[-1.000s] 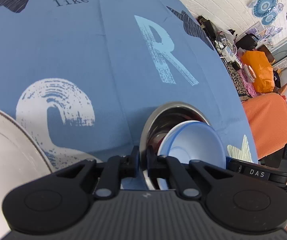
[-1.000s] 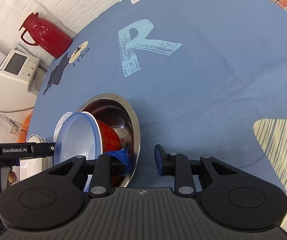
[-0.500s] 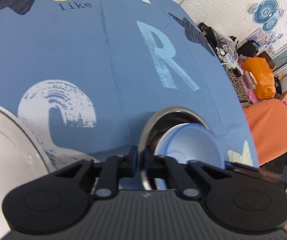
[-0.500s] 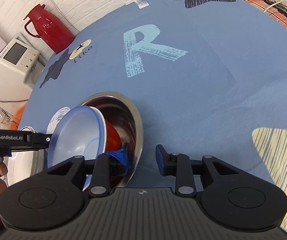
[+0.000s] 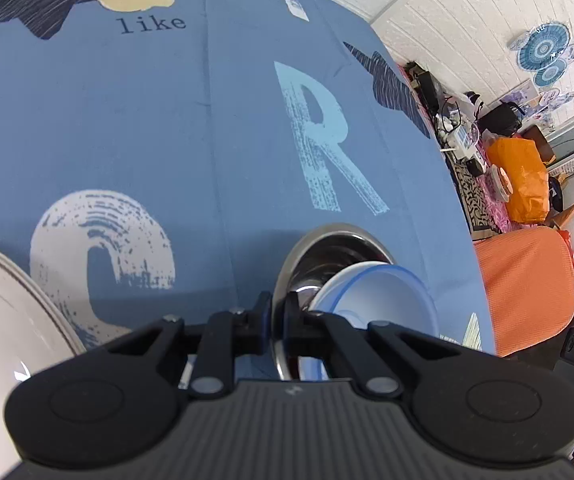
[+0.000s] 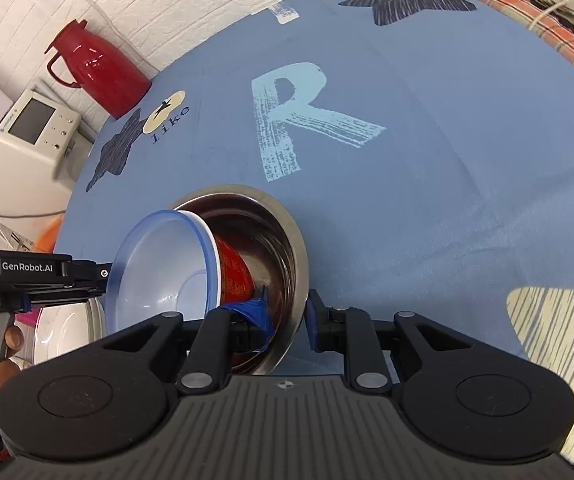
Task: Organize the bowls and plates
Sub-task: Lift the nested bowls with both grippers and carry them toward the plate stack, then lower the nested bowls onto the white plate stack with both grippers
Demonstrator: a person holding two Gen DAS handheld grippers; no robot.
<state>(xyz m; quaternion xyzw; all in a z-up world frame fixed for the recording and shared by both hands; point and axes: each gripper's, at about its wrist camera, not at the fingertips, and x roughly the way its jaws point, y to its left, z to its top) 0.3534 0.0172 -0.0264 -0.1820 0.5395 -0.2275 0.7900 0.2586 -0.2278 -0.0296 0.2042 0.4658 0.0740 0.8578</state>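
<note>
Left gripper [image 5: 275,316]: clamped on steel bowl [image 5: 327,246] rim | right gripper [image 6: 287,312]: jaws parted astride rim | blue bowl [image 6: 159,268]: tilted inside.

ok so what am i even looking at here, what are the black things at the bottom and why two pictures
There is no robot arm here. A person holds a hand-held gripper in each hand, and each gripper carries a wide-angle camera looking along its two fingers. So one picture comes from the left gripper, the other from the right gripper; the black shapes at the bottom are the grippers themselves.

Both look at a table with a blue tablecloth. On it sits a steel bowl, tipped up, with a red bowl and a blue-rimmed white bowl nested inside. The left gripper is clamped on the steel bowl's rim. The right gripper's fingers straddle the opposite rim, apart. A white plate lies nearby, and a red thermos stands behind.
</note>
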